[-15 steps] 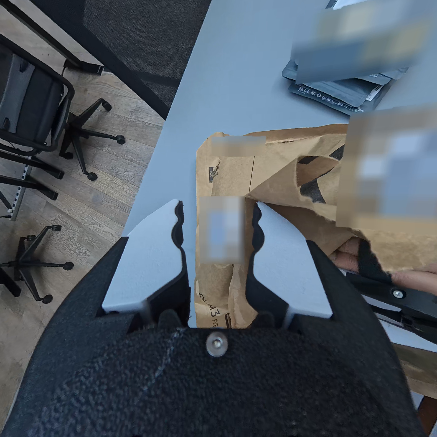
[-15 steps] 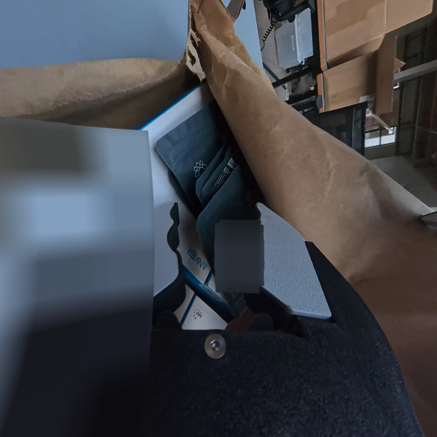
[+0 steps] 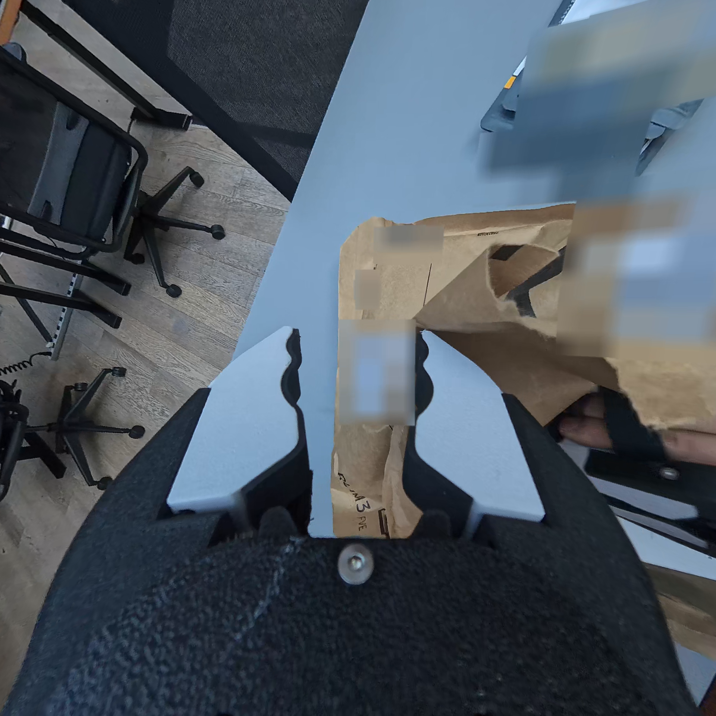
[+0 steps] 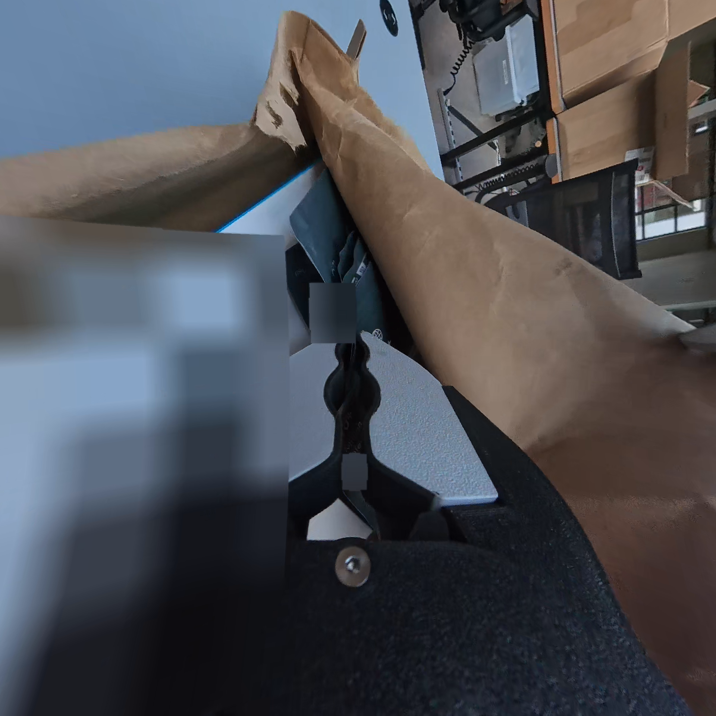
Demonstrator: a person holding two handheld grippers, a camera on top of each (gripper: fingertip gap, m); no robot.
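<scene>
One brown paper bag [image 3: 476, 294] lies on the pale grey tabletop [image 3: 407, 128], its torn mouth turned toward the right gripper [image 4: 350, 348]. It bears printed marks and some handwriting near its lower edge (none of it repeated here).

The left gripper [image 3: 358, 341] hovers over the bag's left end, jaws wide apart with nothing between them; below the gap lie the bag's edge and a strip of bare tabletop.

The right gripper is inside the bag's mouth, jaws drawn together on a thin dark pouch [image 4: 354, 430], which runs down through the narrow gap between the fingers [image 4: 410, 422]. Ahead of it in the bag are several dark teal pouches [image 4: 321, 228] with small white print, overlapping so that an exact count cannot be made, and one white box with a blue edge [image 4: 271, 209] behind them.

In the left wrist view a hand [image 3: 581, 426] with a black strap across it shows at the bag's right side. A stack of grey pouches [image 3: 503, 112] rests farther back on the tabletop.

On the wooden floor [image 3: 186, 317] stand two office chairs [image 3: 97, 186]. The right wrist view shows cardboard boxes [image 4: 604, 50] on shelving beyond.
</scene>
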